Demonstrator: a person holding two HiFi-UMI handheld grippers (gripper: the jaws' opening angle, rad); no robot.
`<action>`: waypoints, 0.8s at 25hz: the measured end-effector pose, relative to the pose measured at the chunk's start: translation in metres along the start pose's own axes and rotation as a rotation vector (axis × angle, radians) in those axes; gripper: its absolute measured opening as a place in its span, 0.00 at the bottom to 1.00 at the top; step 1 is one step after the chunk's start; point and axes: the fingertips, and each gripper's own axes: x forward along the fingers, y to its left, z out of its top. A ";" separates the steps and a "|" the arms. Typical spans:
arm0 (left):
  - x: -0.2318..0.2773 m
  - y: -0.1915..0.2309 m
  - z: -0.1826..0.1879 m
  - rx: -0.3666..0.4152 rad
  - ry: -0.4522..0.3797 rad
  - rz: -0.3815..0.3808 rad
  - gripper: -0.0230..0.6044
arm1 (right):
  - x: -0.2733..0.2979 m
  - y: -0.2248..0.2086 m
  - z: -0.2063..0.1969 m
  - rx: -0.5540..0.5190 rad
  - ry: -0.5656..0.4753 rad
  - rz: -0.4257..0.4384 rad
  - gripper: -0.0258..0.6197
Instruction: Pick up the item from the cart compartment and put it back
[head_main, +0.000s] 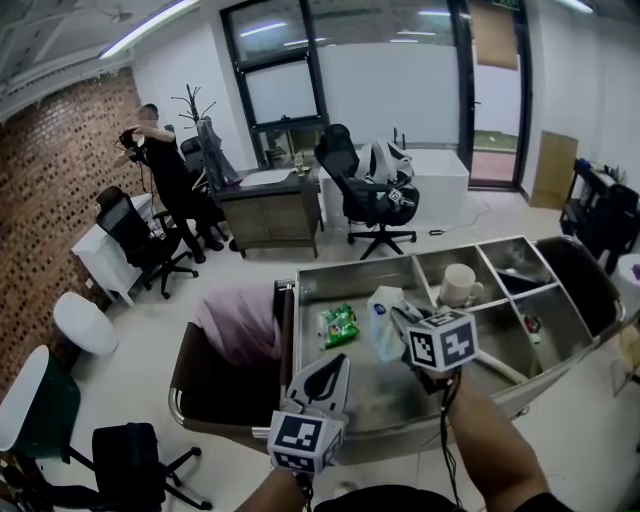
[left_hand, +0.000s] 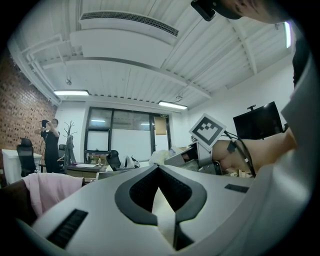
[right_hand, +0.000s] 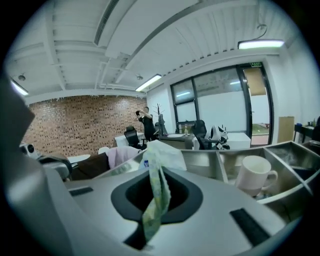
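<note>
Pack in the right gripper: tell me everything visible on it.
The pack is a soft, pale film pouch, whitish with a small blue mark near its top; its pinched edge looks greenish and crinkled. The right gripper is shut on that thin edge, holding the pouch upright above the cart's large compartment. Nothing else visibly touches it.

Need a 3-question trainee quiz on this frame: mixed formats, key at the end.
1. Fill in: the left gripper's jaws are ____, with nothing between them.
2. Which gripper pinches the pale packet? A) left gripper B) right gripper C) neither
3. True or false: the white mug stands in the same cart compartment as the green packet.
Key: 1 together; 2 B; 3 false.
</note>
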 end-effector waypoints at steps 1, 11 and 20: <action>0.000 -0.001 0.001 0.001 0.001 0.000 0.04 | -0.008 0.002 0.005 -0.008 -0.024 0.000 0.08; 0.002 -0.009 -0.001 0.008 -0.002 -0.001 0.04 | -0.097 0.029 0.030 -0.076 -0.221 0.032 0.08; 0.005 -0.014 0.004 0.004 -0.013 -0.008 0.04 | -0.149 0.038 0.026 -0.048 -0.292 0.049 0.08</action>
